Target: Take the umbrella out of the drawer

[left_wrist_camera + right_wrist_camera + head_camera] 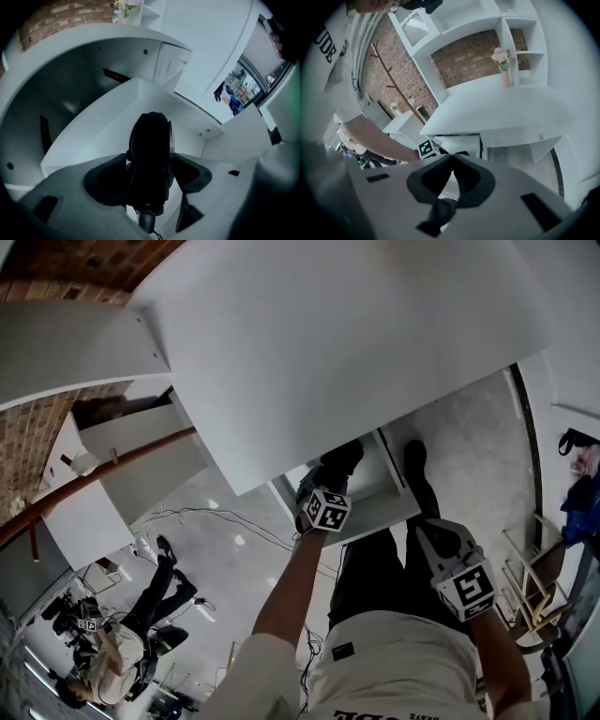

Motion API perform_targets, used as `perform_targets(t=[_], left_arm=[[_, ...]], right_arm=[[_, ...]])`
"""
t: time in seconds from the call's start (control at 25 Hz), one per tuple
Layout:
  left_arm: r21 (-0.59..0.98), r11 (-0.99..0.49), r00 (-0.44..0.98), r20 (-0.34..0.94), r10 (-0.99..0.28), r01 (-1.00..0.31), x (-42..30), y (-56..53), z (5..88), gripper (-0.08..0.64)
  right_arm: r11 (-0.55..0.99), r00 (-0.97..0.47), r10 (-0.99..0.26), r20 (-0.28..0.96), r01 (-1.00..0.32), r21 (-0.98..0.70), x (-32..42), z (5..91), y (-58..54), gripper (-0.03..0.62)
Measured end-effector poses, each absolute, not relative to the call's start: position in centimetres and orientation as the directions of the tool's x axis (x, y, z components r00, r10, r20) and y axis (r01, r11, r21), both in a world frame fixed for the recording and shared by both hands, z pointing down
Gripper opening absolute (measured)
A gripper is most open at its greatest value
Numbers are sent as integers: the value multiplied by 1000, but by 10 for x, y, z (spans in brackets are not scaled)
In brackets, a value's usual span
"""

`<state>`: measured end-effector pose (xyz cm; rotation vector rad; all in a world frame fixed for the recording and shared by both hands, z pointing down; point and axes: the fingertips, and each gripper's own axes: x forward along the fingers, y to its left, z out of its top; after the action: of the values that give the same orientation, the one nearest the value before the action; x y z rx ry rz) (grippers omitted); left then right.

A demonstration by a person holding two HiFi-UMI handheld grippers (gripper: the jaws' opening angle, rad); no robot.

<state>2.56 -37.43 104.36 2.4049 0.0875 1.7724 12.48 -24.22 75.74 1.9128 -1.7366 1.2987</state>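
While I hold the left gripper (150,158) down in the drawer (93,136), its jaws stand wide apart around the black umbrella (150,138), which lies in that drawer. My right gripper (451,161) is closed and empty, clear of the drawer.

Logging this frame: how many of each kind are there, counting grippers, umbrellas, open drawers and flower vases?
grippers: 2, the left gripper and the right gripper
umbrella: 1, black, folded, between the left gripper's jaws
open drawer: 1, white
flower vase: 1, on the desk top
total: 5
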Motion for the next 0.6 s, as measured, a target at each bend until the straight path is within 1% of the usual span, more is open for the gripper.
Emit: perform_targets(t=[0.4, 0.6], left_arm=[[192, -979, 195, 965, 178, -60, 23, -374, 1085, 371], [218, -973, 166, 965, 204, -72, 23, -366, 1103, 385]], right_arm=[[-266, -127, -643, 755, -887, -376, 124, 791, -250, 34], [-273, -139, -625, 768, -883, -382, 121, 808, -248, 34]])
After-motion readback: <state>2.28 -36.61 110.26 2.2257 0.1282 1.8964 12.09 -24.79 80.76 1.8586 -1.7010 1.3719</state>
